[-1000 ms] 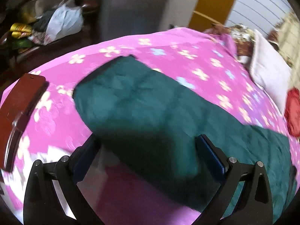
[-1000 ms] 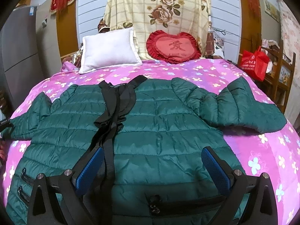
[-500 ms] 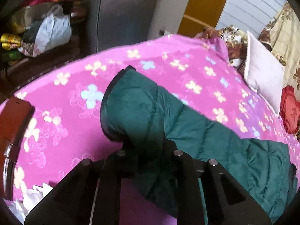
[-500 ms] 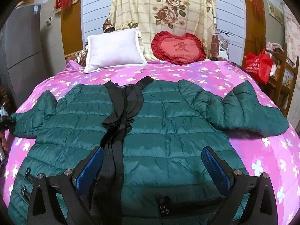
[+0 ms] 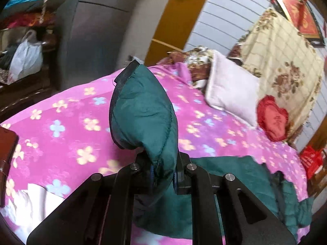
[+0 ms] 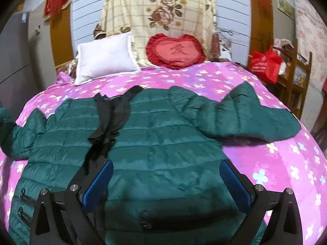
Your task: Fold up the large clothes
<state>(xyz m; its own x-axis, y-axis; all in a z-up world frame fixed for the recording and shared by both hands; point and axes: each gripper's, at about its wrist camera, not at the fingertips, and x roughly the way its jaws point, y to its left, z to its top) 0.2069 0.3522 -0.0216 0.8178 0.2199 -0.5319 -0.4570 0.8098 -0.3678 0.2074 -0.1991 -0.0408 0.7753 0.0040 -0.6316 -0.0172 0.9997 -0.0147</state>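
Above the bed (image 5: 61,110), sleeve (image 5: 141,118) newly raised

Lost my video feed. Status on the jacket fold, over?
Left gripper shut on sleeve, cuff raised. Right gripper open over green jacket. Nothing in the way.

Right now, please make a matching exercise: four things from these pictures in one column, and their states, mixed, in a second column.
Things:
1. left gripper
2. right gripper
3. white square pillow
4. other green quilted jacket sleeve

States:
A. lies flat on the pink flowered bedsheet
B. jaws wide apart, holding nothing
C. shut on a green sleeve cuff
D. leans at the head of the bed

Pairs: 1-C, 2-B, 3-D, 4-A
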